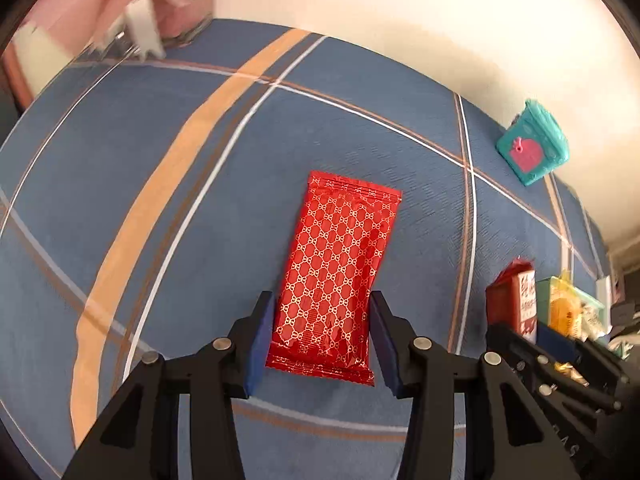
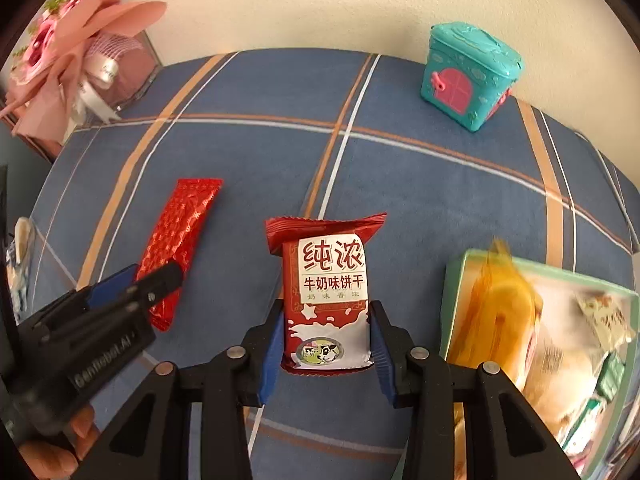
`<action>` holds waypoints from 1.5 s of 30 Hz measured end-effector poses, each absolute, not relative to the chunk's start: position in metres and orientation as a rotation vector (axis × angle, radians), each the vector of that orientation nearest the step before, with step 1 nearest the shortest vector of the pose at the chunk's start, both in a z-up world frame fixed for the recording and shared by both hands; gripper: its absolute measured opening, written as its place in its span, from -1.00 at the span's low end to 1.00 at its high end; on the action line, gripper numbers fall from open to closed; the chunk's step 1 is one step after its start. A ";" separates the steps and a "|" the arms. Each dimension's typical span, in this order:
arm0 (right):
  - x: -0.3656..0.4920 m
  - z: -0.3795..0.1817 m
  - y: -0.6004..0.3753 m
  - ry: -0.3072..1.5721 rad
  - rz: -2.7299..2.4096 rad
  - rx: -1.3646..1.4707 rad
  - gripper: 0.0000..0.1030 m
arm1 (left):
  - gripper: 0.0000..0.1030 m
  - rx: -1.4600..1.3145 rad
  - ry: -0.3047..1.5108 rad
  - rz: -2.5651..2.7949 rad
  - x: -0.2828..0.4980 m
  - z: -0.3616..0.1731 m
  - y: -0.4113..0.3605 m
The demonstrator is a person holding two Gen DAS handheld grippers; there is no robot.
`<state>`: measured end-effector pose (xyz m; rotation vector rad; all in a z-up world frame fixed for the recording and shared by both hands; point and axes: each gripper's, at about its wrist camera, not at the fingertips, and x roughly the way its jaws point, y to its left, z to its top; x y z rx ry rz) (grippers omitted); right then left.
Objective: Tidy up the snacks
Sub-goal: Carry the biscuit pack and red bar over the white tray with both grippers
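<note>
In the lower centre, the left gripper (image 1: 320, 328) stands open astride the red patterned wafer pack (image 1: 334, 276), whose long axis runs straight ahead. The right gripper (image 2: 326, 338) clamps the milk biscuit packet (image 2: 326, 292); the snack box (image 2: 452, 276) lies right.

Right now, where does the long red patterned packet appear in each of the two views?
Left wrist view: the red packet lies at centre, lengthwise between the fingers of the left gripper, on the blue cloth.
Right wrist view: the same packet lies at left, partly behind the left gripper.
Shared landmark: the teal box by the wall, at upper right in both.
</note>
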<state>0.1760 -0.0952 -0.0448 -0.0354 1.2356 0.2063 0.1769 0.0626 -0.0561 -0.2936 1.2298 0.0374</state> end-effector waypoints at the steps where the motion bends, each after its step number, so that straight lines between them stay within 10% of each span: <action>1: 0.173 -0.045 -0.093 1.248 0.210 -0.040 -0.18 | -0.07 -0.318 1.230 0.035 0.170 -0.054 0.067; 17: 0.139 -0.006 -0.045 1.194 0.211 -0.008 -0.18 | -0.07 -0.339 1.171 0.104 0.080 -0.027 0.123; 45: 0.028 0.042 -0.154 0.977 0.075 0.051 -0.18 | -0.07 -0.128 1.104 -0.014 0.032 0.039 -0.006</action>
